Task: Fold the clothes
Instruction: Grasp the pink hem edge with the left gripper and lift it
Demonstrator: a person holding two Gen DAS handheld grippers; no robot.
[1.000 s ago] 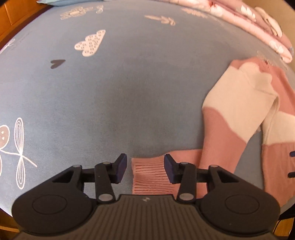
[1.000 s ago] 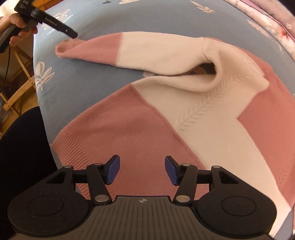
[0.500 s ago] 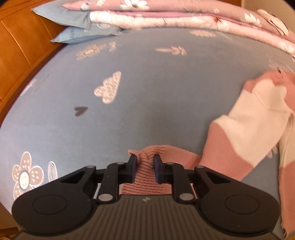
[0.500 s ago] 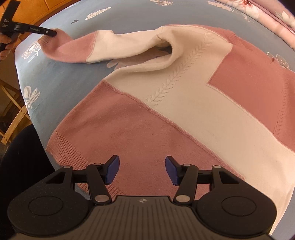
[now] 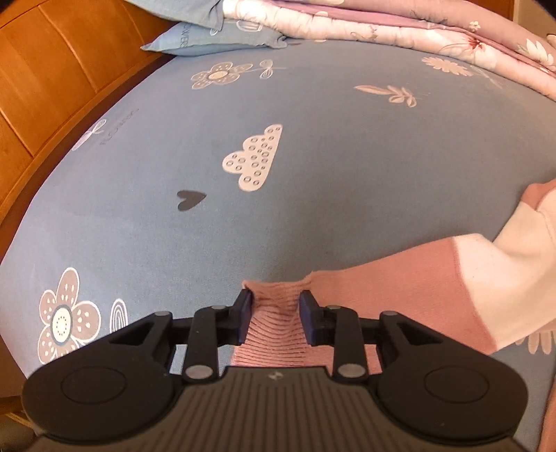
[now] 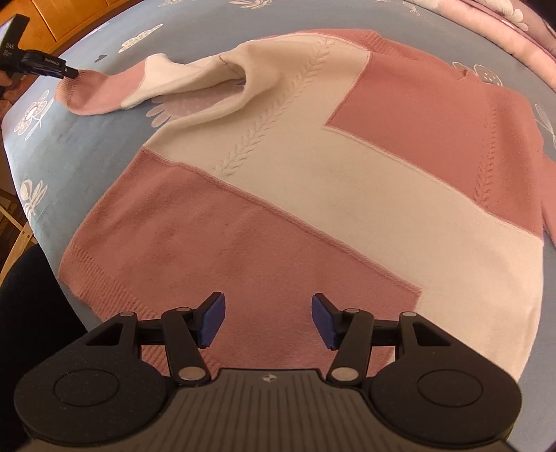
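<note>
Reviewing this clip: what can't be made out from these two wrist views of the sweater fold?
- Sweater far sleeve: cut off by the right edge of the right wrist view.
- Hem middle: hidden behind the right gripper body.
- Cuff end: hidden under the left gripper body in the left wrist view, so grip depth is unclear.
- Lettering on the left gripper, seen from the right wrist view: too small to read.

A blue bedsheet [image 5: 312,208] covers the bed, printed with a white dotted cloud [image 5: 255,161] near the centre, a small dark heart [image 5: 189,200] at its 8 o'clock, and a pink-petalled flower [image 5: 64,318] toward 8 o'clock of the left wrist view. A wooden headboard [image 5: 45,80] fills 10 o'clock. A blue pillow [image 5: 215,38] lies at 12 o'clock, beside a folded pink floral quilt [image 5: 399,31] running to 2 o'clock. A pale wooden frame [image 6: 15,240] stands off the bed at 9 o'clock of the right wrist view.
</note>
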